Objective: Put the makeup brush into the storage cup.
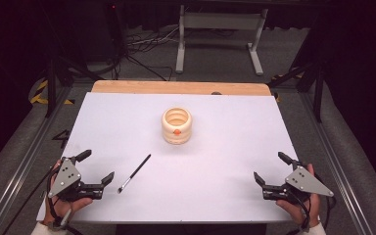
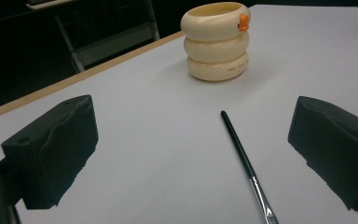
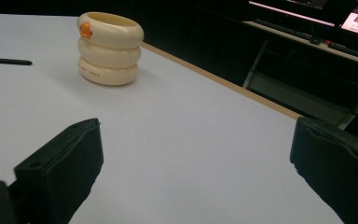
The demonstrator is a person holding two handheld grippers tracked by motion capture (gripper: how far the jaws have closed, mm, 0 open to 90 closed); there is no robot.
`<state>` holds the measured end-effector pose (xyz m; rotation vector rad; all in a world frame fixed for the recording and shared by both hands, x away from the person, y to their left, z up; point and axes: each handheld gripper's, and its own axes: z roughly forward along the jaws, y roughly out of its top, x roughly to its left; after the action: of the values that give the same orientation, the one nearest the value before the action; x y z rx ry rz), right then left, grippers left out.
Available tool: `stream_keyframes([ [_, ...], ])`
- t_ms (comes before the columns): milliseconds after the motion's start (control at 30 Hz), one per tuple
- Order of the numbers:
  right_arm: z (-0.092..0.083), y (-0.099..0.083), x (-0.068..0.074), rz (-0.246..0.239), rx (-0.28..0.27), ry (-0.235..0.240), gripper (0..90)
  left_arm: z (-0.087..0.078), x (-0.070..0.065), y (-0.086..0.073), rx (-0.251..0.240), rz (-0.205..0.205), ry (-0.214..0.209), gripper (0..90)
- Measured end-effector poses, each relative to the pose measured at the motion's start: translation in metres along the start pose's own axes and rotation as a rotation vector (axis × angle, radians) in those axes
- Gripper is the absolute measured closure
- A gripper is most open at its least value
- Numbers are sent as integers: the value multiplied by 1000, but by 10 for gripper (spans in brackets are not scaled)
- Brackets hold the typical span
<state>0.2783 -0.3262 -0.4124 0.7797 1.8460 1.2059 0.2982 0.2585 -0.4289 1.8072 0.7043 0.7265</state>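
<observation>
Brush [image 1: 134,173] flat on sheet [image 1: 225,161], near and left-front of cup [image 1: 176,126], bristles toward left gripper [image 1: 98,169]; cup upright, mid-sheet. Left gripper just beside brush, jaws apart, empty; right gripper [image 1: 269,171] well apart from cup, jaws apart, empty. Likely pre-grasp; next probably closing on brush handle. Cup interior unseen; lettering unreadable.

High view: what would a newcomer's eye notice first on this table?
First is the cream ribbed cup, made like three stacked rings with a small orange mark near its rim, standing upright near the middle of the white table. Next is the thin black brush, lying flat, nearer the person and to the left of the cup, apart from it. At the near corners the left claw and right claw are held open.
</observation>
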Motion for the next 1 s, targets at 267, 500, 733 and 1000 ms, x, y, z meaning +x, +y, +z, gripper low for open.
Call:
stream_keyframes([
  [267, 3, -3, -2, 3, 26, -9, 42, 3, -1, 4, 58, 3, 24, 40],
  [500, 5, -5, -3, 3, 43, -13, 42, 4, -4, 20, 146, 38, 11, 54],
  [733, 9, -5, -1, 9, 61, -3, 44, 10, -10, 35, 277, 59, -40, 67],
  [1000, 12, -8, -1, 6, 93, 3, 46, 26, -17, 50, 497, 36, -98, 143],
])
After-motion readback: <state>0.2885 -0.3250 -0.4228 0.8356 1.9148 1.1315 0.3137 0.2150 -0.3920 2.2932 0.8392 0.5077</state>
